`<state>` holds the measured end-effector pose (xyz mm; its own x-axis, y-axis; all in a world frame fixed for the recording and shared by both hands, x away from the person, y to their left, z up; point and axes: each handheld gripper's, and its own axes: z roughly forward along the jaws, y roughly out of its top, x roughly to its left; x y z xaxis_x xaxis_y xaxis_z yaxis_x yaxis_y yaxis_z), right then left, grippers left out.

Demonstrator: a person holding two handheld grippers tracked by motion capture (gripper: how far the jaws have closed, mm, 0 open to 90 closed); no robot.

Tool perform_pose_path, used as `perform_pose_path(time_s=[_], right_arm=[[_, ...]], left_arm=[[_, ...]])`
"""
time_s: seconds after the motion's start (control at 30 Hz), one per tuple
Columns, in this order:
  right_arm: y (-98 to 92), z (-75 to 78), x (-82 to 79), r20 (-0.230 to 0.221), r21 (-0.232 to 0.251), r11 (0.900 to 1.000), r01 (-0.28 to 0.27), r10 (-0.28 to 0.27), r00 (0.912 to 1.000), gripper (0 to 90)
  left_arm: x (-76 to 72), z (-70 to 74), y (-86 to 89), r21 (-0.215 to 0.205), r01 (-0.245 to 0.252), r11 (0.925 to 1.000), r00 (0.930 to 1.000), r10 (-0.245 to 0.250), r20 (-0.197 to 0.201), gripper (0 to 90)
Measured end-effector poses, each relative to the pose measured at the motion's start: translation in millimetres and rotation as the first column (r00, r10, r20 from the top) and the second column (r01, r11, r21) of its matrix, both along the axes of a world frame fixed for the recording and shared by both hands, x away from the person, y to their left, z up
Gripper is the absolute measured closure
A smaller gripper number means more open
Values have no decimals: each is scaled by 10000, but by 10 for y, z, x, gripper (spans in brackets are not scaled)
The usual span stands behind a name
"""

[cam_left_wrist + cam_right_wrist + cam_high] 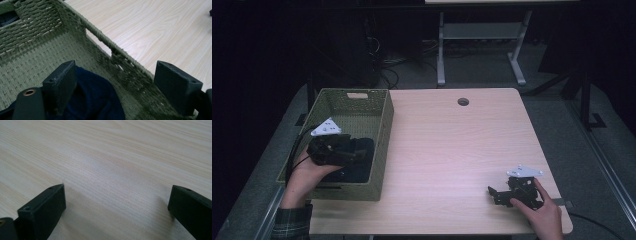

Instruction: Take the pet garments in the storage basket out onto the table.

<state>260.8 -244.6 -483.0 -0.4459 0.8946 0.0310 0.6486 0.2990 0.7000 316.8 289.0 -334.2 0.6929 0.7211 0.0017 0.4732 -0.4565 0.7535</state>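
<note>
In the high view, a woven green basket [357, 107] sits at the left side of the pale wooden counter [452, 150]. A dark blue cloth [359, 162] lies on the basket's floor at its lower end. The left gripper [357, 152] is held by a hand inside the basket, just over the cloth. At the lower right of the frame the right gripper [494, 192] rests on the counter, well apart from the basket, with its jaws pointing left.

In the left gripper view, the jaws stand wide apart and hold nothing. The cloth [97, 100] lies at the lower middle of the frame, beside the left jaw, and the basket's wall [110, 47] runs diagonally across the frame.

In the right gripper view, the jaws are spread wide over bare wood [112, 165] and grip nothing.
</note>
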Motion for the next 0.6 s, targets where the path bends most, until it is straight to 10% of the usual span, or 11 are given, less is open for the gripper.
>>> perform_pose_path(time_s=[0.6], right_arm=[[-2, 0, 0, 3, -16, 10000, -14, 14, 10000, 11]], left_arm=[[66, -173, 238, 1159, -648, 9911, 9954, 725, -634, 176]])
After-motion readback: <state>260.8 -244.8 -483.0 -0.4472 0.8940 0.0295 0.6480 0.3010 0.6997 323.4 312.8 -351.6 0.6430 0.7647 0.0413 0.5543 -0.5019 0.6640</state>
